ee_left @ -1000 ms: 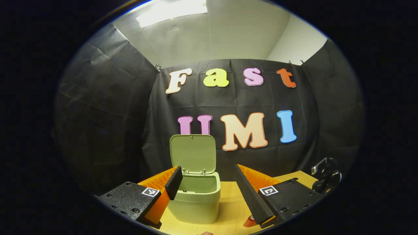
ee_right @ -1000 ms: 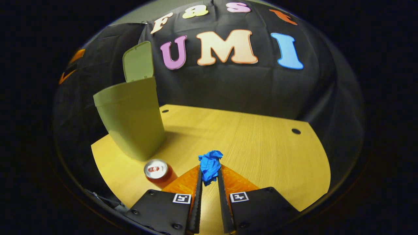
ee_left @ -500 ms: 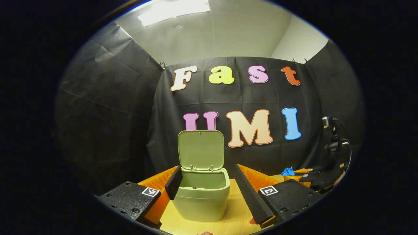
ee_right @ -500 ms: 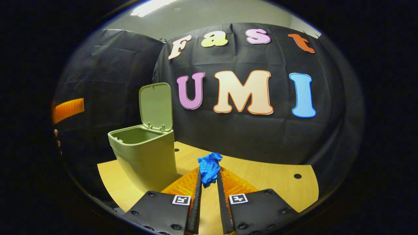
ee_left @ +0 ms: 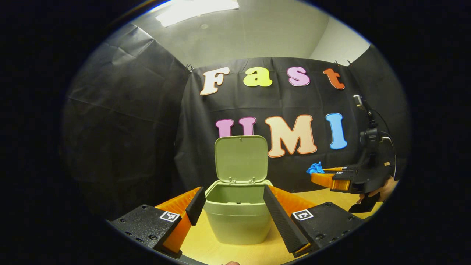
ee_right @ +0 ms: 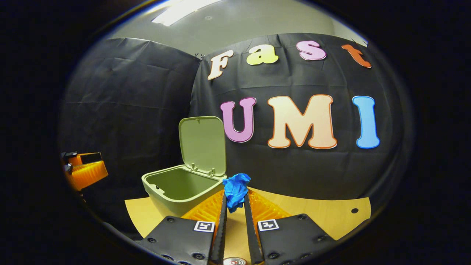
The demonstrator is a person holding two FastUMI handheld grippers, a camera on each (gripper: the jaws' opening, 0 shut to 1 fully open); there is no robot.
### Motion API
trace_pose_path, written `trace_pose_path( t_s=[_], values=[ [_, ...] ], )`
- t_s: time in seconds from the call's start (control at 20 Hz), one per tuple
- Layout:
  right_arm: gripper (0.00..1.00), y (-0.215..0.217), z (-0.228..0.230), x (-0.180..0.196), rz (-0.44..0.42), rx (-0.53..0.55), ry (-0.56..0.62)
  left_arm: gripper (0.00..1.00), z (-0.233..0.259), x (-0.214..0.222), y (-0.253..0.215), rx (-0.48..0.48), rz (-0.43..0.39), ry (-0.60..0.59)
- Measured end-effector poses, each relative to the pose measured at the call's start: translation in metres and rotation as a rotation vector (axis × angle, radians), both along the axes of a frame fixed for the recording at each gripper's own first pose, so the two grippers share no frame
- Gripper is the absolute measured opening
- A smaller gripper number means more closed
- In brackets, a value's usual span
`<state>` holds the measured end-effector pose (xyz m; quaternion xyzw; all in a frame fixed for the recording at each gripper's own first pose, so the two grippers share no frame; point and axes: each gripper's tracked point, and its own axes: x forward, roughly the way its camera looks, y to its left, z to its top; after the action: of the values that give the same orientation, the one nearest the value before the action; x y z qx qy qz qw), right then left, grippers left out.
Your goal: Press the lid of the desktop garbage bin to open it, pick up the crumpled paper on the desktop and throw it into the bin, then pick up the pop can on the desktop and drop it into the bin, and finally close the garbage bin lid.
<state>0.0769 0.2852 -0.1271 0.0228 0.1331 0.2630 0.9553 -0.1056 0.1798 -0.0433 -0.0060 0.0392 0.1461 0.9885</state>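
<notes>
The green bin (ee_left: 237,221) stands on the wooden table with its lid (ee_left: 241,158) raised upright. My left gripper (ee_left: 233,191) is open, and the bin shows between its fingers from behind. My right gripper (ee_right: 235,198) is shut on the blue crumpled paper (ee_right: 235,187), held in the air just right of the bin (ee_right: 176,186) at about rim height. In the left gripper view the right gripper (ee_left: 325,177) and the paper (ee_left: 315,168) hover to the right of the bin. The pop can's top (ee_right: 234,261) peeks in at the bottom edge, below the fingers.
A hand (ee_left: 382,189) holds the right gripper's handle. The left gripper (ee_right: 84,171) shows at the far left of the right gripper view. The wooden table (ee_right: 312,209) has a small hole (ee_right: 354,211) near its right edge. Black cloth walls close off the back and the sides.
My right gripper has lifted the paper off the table and carried it up toward the bin. The left gripper has shifted so the bin sits centred between its fingers.
</notes>
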Motion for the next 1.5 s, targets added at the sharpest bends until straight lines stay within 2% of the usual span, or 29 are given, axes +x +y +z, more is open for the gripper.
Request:
trace_pose_path(
  t_s=[0.4, 0.65, 0.75, 0.85, 0.95, 1.0, 1.25, 1.5],
  values=[
    [0.28, 0.088, -0.006, -0.001, 0.089, 0.033, 0.012, 0.96, -0.023, -0.019, 0.043, 0.009, 0.053, 0.052],
    [0.28, 0.122, -0.018, -0.001, 0.122, 0.042, 0.045, 0.95, -0.033, -0.025, 0.057, 0.014, 0.063, 0.077],
    [0.49, 0.129, -0.022, 0.0, 0.135, 0.038, 0.054, 0.95, -0.036, -0.025, 0.059, 0.013, 0.063, 0.083],
    [0.84, 0.13, -0.015, 0.0, 0.132, 0.055, 0.047, 0.95, -0.036, -0.023, 0.057, 0.003, 0.056, 0.08],
    [0.96, 0.121, -0.001, 0.0, 0.115, 0.051, 0.006, 0.96, -0.036, -0.017, 0.051, -0.002, 0.044, 0.074],
    [0.99, 0.113, 0.006, -0.001, 0.109, 0.044, -0.019, 0.96, -0.035, -0.014, 0.047, -0.003, 0.035, 0.071],
    [0.98, 0.061, 0.033, -0.002, 0.045, 0.02, -0.103, 0.95, -0.032, 0.007, 0.019, -0.02, -0.019, 0.047],
    [0.98, -0.019, 0.048, 0.001, -0.064, -0.011, -0.13, 0.95, -0.025, 0.032, -0.025, -0.028, -0.098, 0.026]
  ],
)
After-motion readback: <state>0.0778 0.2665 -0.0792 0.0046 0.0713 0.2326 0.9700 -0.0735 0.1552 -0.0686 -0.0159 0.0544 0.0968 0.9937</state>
